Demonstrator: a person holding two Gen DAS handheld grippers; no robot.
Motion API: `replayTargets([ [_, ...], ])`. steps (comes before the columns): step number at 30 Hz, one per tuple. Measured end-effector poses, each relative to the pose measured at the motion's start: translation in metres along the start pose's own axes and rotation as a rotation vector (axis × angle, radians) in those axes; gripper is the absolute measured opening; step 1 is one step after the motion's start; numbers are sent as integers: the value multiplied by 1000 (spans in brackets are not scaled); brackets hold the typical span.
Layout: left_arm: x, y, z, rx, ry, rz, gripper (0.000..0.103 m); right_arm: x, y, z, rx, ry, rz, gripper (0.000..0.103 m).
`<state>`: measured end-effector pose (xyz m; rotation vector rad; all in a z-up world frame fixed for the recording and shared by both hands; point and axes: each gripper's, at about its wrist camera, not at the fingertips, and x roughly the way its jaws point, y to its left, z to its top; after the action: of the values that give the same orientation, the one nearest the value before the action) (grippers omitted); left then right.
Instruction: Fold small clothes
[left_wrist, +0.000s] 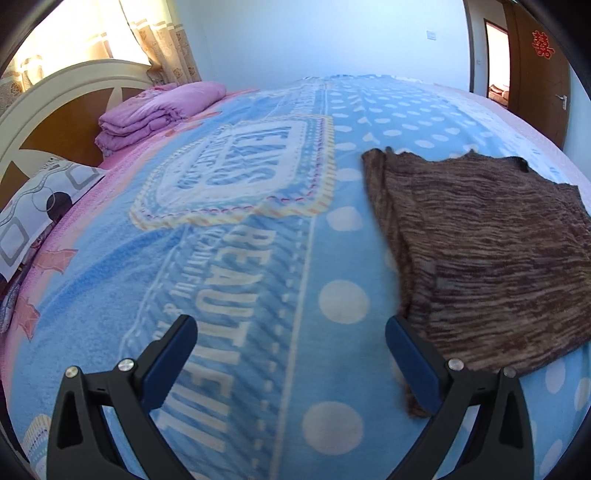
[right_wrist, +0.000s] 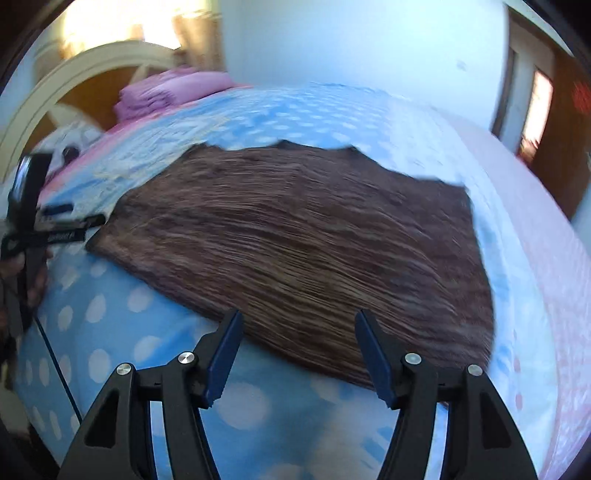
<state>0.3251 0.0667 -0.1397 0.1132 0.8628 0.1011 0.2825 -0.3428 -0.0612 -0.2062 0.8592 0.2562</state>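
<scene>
A brown striped knit garment (left_wrist: 480, 251) lies flat on the blue dotted blanket (left_wrist: 236, 280). My left gripper (left_wrist: 291, 328) is open and empty, hovering just left of the garment's near left edge; its right finger (left_wrist: 410, 354) overlaps that edge. In the right wrist view the same garment (right_wrist: 314, 236) spreads across the middle. My right gripper (right_wrist: 299, 325) is open and empty over the garment's near hem. The left gripper (right_wrist: 26, 221) and the hand holding it show at the left edge there.
A folded pink quilt (left_wrist: 155, 110) and a patterned pillow (left_wrist: 33, 218) lie by the curved white headboard (left_wrist: 55, 85) at the far left. A wooden door (left_wrist: 535, 66) stands at the far right. The pink bed edge (right_wrist: 535, 229) runs along the right.
</scene>
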Motion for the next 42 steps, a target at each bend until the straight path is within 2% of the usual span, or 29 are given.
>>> replayTargets([
  [5, 4, 5, 8, 18, 0, 39, 103, 17, 47, 21, -81, -46, 41, 64],
  [12, 5, 16, 24, 24, -16, 56, 103, 25, 125, 34, -307, -137, 6, 64],
  [18, 7, 11, 43, 55, -56, 44, 103, 42, 158, 34, -406, -116, -44, 64],
  [22, 11, 4, 56, 50, -59, -26, 103, 48, 164, 40, -408, -111, -53, 64],
  [26, 23, -3, 69, 17, -30, -137, 103, 52, 172, 43, -415, -115, -78, 64],
  [31, 42, -16, 81, 4, 19, -218, 103, 55, 182, 42, -439, -131, -113, 63],
  [32, 47, -20, 84, 6, 25, -238, 103, 55, 184, 42, -445, -134, -115, 60],
  [34, 50, -25, 88, 5, 27, -266, 95, 57, 188, 41, -459, -135, -115, 54],
  [38, 62, -40, 99, 13, 48, -328, 91, 59, 193, 39, -477, -140, -128, 46],
  [40, 67, -47, 102, 23, 56, -318, 82, 59, 196, 36, -489, -146, -136, 43],
  [42, 72, -53, 103, 30, 63, -321, 80, 59, 199, 34, -500, -154, -152, 43],
])
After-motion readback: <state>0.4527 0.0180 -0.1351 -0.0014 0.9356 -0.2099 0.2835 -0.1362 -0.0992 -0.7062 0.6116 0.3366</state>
